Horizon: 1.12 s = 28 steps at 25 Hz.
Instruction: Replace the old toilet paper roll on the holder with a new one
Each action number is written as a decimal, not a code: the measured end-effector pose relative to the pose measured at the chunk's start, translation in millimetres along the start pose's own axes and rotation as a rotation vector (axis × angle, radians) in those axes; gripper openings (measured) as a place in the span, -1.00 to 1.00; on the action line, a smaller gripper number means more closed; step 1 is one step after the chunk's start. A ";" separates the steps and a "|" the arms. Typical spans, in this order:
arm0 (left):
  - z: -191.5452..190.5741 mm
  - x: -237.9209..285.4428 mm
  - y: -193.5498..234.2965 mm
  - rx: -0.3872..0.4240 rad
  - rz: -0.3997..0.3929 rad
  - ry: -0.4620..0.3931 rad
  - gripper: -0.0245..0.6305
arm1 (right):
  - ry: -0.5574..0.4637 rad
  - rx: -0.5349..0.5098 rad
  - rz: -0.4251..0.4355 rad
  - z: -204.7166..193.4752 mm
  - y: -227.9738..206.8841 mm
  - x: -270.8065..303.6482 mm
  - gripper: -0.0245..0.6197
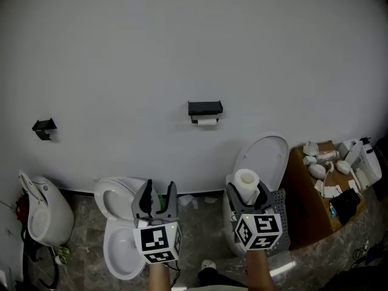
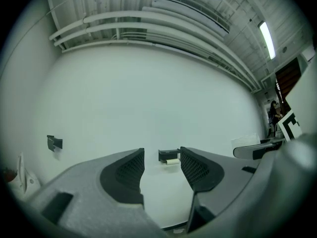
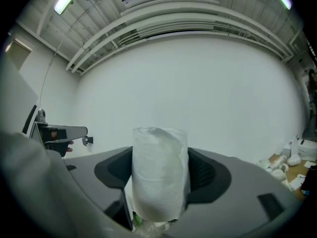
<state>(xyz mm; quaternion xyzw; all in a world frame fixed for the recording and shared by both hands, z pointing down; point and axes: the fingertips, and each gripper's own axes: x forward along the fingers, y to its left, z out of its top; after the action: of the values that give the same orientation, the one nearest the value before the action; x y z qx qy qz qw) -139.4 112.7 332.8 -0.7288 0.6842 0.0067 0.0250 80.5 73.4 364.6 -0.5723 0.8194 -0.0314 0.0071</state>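
Note:
A black toilet paper holder point(image 1: 205, 108) hangs on the white wall with the thin old roll point(image 1: 207, 121) under it; both also show far off between the left jaws, the holder point(image 2: 168, 155) and the old roll point(image 2: 172, 161). My right gripper point(image 1: 248, 193) is shut on a full white new roll point(image 1: 247, 183), which stands upright between its jaws in the right gripper view point(image 3: 159, 172). To the left, my left gripper point(image 1: 157, 200) is open with nothing between its jaws point(image 2: 161, 168). Both grippers point level at the wall, well short of the holder.
A white toilet point(image 1: 118, 223) stands below my left gripper and another with its lid up point(image 1: 267, 156) behind the right. A wooden table point(image 1: 315, 205) with clutter is at right. A small black bracket point(image 1: 43, 128) is on the wall at left. A white urinal-like fixture point(image 1: 42, 211) sits far left.

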 end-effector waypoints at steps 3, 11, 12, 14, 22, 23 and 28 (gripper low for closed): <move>6.7 37.2 -5.0 0.010 0.009 -0.012 -0.29 | -0.012 -0.002 0.010 9.4 -18.3 33.4 0.03; 1.8 107.2 -18.3 0.036 0.021 -0.007 -0.29 | -0.013 0.013 0.020 8.6 -60.9 99.5 0.03; 0.8 113.2 -19.1 0.039 0.021 -0.004 -0.29 | -0.011 0.016 0.018 8.4 -65.4 104.4 0.04; -1.5 123.6 -20.4 0.050 0.024 0.003 -0.29 | -0.008 0.027 0.015 6.7 -73.3 112.7 0.03; -22.6 168.2 -20.9 0.063 0.006 0.041 -0.29 | 0.026 0.049 -0.013 -12.5 -96.8 146.0 0.03; -24.2 175.0 -20.6 0.063 0.000 0.042 -0.29 | 0.028 0.044 -0.019 -13.3 -99.9 151.2 0.03; -31.8 215.7 -15.5 0.067 -0.031 0.038 -0.29 | 0.033 0.031 -0.052 -15.8 -114.5 186.8 0.03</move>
<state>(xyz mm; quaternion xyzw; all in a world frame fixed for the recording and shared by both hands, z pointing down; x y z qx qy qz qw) -111.0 -102.8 355.5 -0.7383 0.6728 -0.0307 0.0366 122.7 -140.5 391.8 -0.5926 0.8037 -0.0538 0.0018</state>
